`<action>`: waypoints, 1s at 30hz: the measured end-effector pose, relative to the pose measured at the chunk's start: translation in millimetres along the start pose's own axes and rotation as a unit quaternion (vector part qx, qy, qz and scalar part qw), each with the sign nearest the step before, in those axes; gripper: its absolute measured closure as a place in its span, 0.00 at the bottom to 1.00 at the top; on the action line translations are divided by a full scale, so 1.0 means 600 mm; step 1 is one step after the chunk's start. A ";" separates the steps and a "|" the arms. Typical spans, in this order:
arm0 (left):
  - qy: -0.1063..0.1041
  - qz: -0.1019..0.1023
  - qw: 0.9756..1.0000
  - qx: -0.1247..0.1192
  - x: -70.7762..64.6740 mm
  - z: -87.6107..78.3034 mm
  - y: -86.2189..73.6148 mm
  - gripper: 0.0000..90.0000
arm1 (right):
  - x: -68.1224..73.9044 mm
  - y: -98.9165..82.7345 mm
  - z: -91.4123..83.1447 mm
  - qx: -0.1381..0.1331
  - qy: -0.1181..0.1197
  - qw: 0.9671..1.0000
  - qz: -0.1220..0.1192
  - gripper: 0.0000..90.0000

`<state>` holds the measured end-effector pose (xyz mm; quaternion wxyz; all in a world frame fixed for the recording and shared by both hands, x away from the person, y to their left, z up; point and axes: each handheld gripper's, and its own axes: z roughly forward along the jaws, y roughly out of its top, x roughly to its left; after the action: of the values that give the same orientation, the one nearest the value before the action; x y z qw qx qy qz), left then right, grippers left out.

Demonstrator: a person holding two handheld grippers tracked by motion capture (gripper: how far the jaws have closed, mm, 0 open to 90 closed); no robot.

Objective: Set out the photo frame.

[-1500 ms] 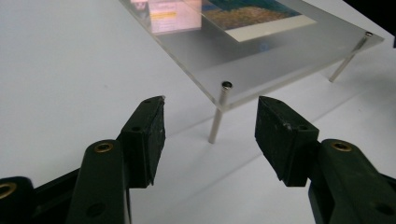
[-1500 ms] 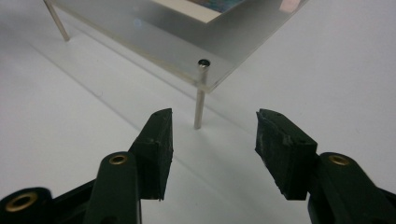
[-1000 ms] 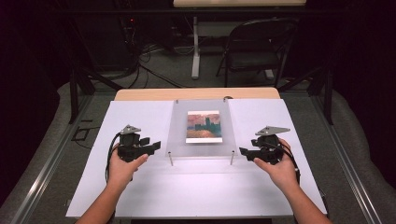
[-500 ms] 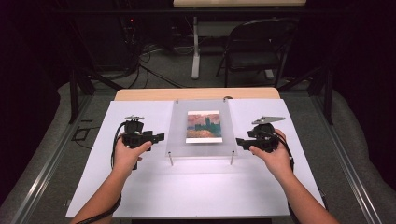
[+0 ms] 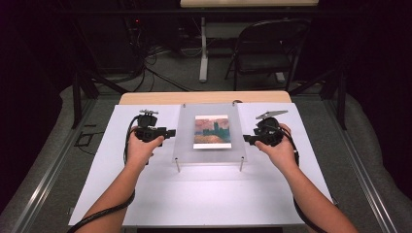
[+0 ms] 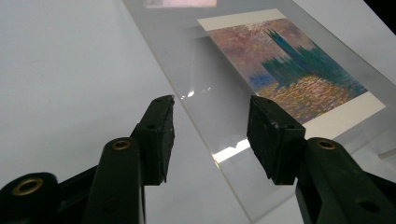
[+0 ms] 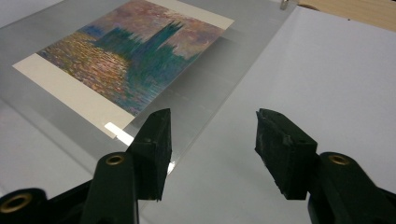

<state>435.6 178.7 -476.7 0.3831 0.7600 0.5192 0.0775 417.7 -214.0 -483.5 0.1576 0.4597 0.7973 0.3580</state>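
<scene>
A clear acrylic plate (image 5: pixel 187 141) rests on short metal posts in the middle of the white table sheet. A painting print (image 5: pixel 211 131) of dark spires over water lies flat at its middle. My left gripper (image 5: pixel 170 131) is at the plate's left edge and my right gripper (image 5: pixel 247 139) at its right edge, both pointing inward. In the left gripper view the jaws (image 6: pixel 210 133) stand apart with the plate (image 6: pixel 219 107) edge between them, untouched. In the right gripper view the gripper (image 7: pixel 212 140) stands open beside the plate (image 7: pixel 219 60). Both pairs of jaws have just been closing a little, pressing on nothing.
Two front posts (image 5: pixel 178 165) (image 5: pixel 241 163) hold the plate above the white sheet (image 5: pixel 204 194). A strip of wooden tabletop (image 5: pixel 204 97) shows at the far edge. Beyond the table are a folding chair (image 5: pixel 265 53) and cables on the floor.
Both hands have moved up the table away from the person and slightly inward, bringing the grippers to the plate's left and right edges. The plate and print have not moved.
</scene>
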 end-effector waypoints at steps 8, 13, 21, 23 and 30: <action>0.009 -0.001 1.000 -0.010 -0.002 0.008 0.023 0.59 | 0.001 0.023 0.010 -0.007 -0.002 1.000 -0.011 0.53; 0.013 -0.005 1.000 -0.008 -0.001 0.013 0.032 0.57 | 0.006 0.039 0.014 -0.005 0.000 1.000 -0.015 0.53; 0.012 -0.018 1.000 -0.006 0.010 0.027 0.041 0.55 | 0.001 0.051 0.029 -0.011 0.004 1.000 0.003 0.52; 0.013 -0.021 1.000 -0.006 0.011 0.033 0.042 0.55 | -0.004 0.052 0.036 -0.011 0.006 1.000 0.006 0.51; 0.014 -0.025 1.000 0.007 0.011 0.062 0.046 0.53 | -0.021 0.053 0.067 -0.005 0.010 0.999 0.031 0.49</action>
<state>478.2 161.2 -486.0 0.3724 0.7483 0.5437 0.0756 467.4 -197.4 -489.6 0.1407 0.4793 0.7825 0.3716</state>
